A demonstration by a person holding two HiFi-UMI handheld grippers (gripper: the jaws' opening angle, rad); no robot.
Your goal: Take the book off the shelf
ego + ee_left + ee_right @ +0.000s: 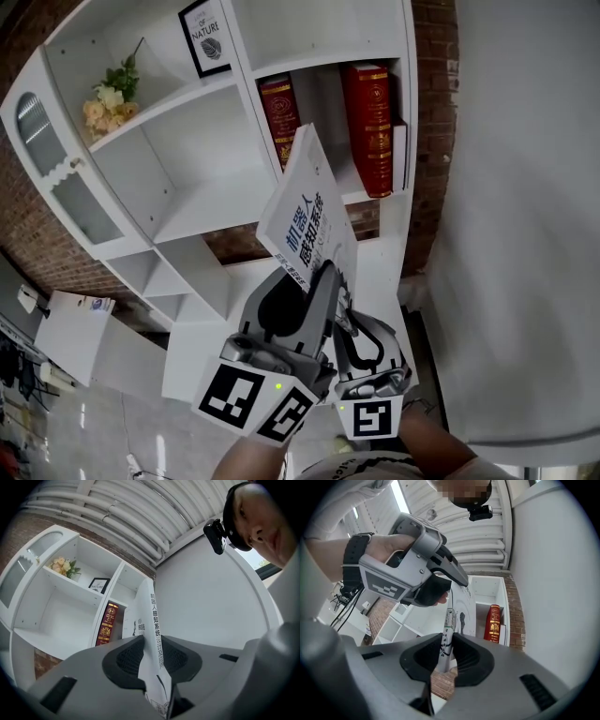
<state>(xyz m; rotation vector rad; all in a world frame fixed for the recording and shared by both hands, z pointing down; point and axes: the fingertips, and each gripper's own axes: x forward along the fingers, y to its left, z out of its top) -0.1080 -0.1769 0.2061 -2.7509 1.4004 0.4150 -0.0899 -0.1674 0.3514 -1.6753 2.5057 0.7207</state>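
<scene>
A thin white book point(305, 211) with black Chinese print on its cover hangs tilted in the air in front of the white shelf point(187, 202), clear of its compartments. My left gripper point(305, 281) is shut on the book's lower end. In the left gripper view the spine point(152, 630) runs up between the dark pads point(129, 658). Just to its right, my right gripper point(342, 305) is shut on the same lower end. In the right gripper view the book's narrow edge point(447, 630) sits between the pads point(466, 660), with the left gripper point(417, 569) and the hand holding it above.
Two red books point(278, 117) point(368, 127) stand in the shelf's upper right compartment. A flower bunch point(108, 98) and a framed print point(204, 37) sit higher up. A brick wall backs the shelf; a white wall point(525, 234) rises at right. A low white cabinet point(75, 328) stands lower left.
</scene>
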